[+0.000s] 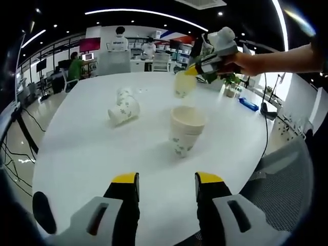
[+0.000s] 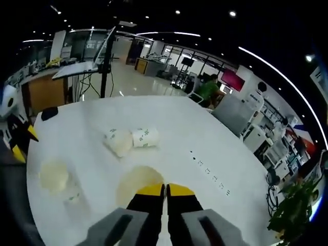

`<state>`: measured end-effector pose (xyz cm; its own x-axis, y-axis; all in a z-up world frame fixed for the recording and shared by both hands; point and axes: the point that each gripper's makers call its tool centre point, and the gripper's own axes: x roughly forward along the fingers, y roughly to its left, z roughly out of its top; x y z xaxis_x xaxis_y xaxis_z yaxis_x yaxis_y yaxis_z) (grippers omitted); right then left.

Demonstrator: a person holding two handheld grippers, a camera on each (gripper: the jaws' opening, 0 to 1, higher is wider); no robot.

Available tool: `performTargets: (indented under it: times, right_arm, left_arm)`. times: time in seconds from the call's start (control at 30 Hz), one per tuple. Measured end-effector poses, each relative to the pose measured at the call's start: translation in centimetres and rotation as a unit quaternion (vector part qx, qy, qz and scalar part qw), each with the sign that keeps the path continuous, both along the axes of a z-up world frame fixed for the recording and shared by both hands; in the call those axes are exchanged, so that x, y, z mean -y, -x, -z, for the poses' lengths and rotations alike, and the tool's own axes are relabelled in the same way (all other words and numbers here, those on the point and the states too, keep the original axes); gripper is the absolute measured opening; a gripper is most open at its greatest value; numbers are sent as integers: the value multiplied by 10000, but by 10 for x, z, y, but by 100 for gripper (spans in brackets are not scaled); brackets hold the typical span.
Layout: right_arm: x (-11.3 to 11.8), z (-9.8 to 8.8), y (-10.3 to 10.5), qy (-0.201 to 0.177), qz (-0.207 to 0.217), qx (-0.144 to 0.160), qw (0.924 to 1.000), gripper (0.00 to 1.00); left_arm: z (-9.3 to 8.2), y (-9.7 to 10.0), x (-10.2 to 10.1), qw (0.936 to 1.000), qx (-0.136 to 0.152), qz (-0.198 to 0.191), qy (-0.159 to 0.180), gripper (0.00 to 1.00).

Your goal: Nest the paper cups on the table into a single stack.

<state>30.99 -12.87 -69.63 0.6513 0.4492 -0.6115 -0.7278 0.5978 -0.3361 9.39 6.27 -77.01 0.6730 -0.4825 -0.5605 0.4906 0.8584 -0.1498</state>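
**Cups: one held above the table, stack upright, two lying down**

The held cup (image 1: 183,84) hangs in the air over the white table (image 1: 82,148), clamped by the right gripper (image 1: 193,72). In the right gripper view, that gripper (image 2: 165,192) has its jaws almost closed on the rim of this cup (image 2: 134,185), whose body is blurred and partly hidden behind the jaws. The stack (image 1: 185,130) stands upright near the table's middle; how many cups it contains cannot be made out. Two lying cups (image 1: 123,108) rest on their sides, touching, left of the stack. The left gripper (image 1: 166,185) is wide open and holds nothing. A hand (image 1: 251,62) grips the right gripper.
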Motion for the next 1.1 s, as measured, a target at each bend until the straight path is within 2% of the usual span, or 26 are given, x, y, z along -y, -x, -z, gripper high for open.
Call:
performTargets:
  times: [0.17,0.3,0.47,0.53,0.63,0.73,0.83,0.9,0.93,0.97,1.1]
  right_arm:
    - [-10,-7,8,-34,-171,95,9998,0]
    - [-14,-4,15,66,-289,97,9995,0]
    - [-14,19,20,232,-287,-239,9990,7]
    - [-18,21,29,293,-430,-344,9981,10]
    - [-27,35,32,438,-694,-435,9957,17]
    - [-37,44,39,347,-849,-669,9935,21]
    - [-45,57,48,389,-1126,-971,9881,24]
    - [-50,67,58,487,-1377,-1149,9826,28]
    - [-51,75,66,603,-1541,-1319,9774,30]
    - [-51,73,73,673,-1613,-1384,9748,33]
    - [-53,86,84,806,-1797,-1567,9678,38]
  left_arm:
    - [-1,-1,0,10000,38,4,1,43]
    - [-2,-1,1,10000,53,9,2,43]
    - [-3,0,1,10000,55,15,-10,43]
    - [-3,0,1,10000,53,12,-10,43]
    - [-1,-1,0,10000,33,-2,-4,42]
    - [-2,-1,0,10000,29,-14,5,42]
    - [-1,-1,-1,10000,15,-28,7,42]
    - [-2,-1,-1,10000,8,-42,17,42]
    - [-2,-1,-1,10000,5,-48,21,42]
    - [-2,-1,-2,10000,3,-53,30,42]
    - [-2,-1,-1,10000,-3,-60,44,42]
